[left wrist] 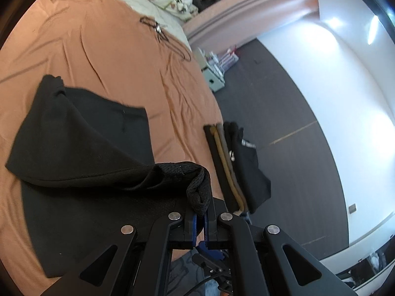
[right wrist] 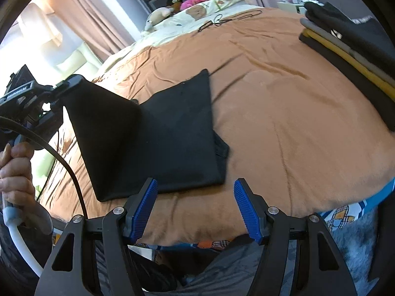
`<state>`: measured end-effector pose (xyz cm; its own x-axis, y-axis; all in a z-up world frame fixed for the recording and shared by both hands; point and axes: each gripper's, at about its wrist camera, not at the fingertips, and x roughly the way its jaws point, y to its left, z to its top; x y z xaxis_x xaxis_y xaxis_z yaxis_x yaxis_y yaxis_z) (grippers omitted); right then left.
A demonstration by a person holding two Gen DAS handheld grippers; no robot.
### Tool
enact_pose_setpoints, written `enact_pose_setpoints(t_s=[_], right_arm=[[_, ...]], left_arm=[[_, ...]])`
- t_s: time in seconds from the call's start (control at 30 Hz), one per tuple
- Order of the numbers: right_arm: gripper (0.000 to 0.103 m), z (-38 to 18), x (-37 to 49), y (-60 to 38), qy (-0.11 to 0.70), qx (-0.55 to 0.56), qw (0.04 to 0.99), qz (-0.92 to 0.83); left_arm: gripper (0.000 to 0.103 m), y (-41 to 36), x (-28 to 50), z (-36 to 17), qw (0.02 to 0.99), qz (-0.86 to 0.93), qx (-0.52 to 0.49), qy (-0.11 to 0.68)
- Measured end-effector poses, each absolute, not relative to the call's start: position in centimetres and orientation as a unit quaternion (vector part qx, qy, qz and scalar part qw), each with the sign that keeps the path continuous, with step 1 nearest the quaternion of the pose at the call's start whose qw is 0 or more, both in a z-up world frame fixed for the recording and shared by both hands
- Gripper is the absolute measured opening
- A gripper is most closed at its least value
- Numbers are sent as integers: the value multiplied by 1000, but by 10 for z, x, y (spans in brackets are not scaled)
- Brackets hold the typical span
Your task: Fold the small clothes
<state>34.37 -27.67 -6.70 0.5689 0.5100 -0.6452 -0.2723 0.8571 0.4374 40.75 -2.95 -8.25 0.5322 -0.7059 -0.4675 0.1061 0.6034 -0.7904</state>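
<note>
Right wrist view takes in most of the bed (right wrist: 284, 103), covered in a rust-orange sheet, where the work is going on. At its far right edge sits a stack of folded clothes (right wrist: 345, 39): black, mustard and grey layers with a looser black piece on top, which I read as items already finished. The black garment (right wrist: 177, 135) in hand lies near the front edge of the bed, partly flat on the sheet, with its left portion lifted into a slanting flap. That flap runs up to the left hand-held gripper (right wrist: 66, 83), whose jaws are clamped on a bunched, mesh-textured edge of the cloth, seen close up in the left wrist view (left wrist: 198, 197). The right hand-held gripper (right wrist: 195, 209) hovers just short of the garment's near edge with its blue pads spread apart and nothing between them.

By my judgement this piece is mid-fold: one side is being carried across, and the fold has yet to be laid down and smoothed before the garment can join the stack.

A thin black cord (right wrist: 227, 19) lies further up the sheet, near cream bedding with soft toys (right wrist: 192, 2).

White lettering shows on the top black item of the stack, and faint print on the left gripper's body, but neither is legible.
</note>
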Motion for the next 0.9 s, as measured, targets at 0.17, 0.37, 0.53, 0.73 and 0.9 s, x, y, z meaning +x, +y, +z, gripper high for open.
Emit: enact_pose_setpoints(t_s=[0.17,0.37,0.53,0.73,0.9], right_arm=[[63,-72,341,-286,411,160,869,224],[63,-80,343,-295,418,168,864,226],[63,-84,344,-296,418,182,858,238],[63,-86,346,-287,423,173,854,248],[63,-86,355,-274,427,161,853,253]], left_arm=[[3,-57,412,-104,779,-264,-358,441],[3,-79,412,-125,764,-271,-355,466],[11,-97,415,-143,747,-262,-345,504],[69,-76,408,-157,749,-230,-358,509],[70,-40,398,-166,751,-202,-376,503]])
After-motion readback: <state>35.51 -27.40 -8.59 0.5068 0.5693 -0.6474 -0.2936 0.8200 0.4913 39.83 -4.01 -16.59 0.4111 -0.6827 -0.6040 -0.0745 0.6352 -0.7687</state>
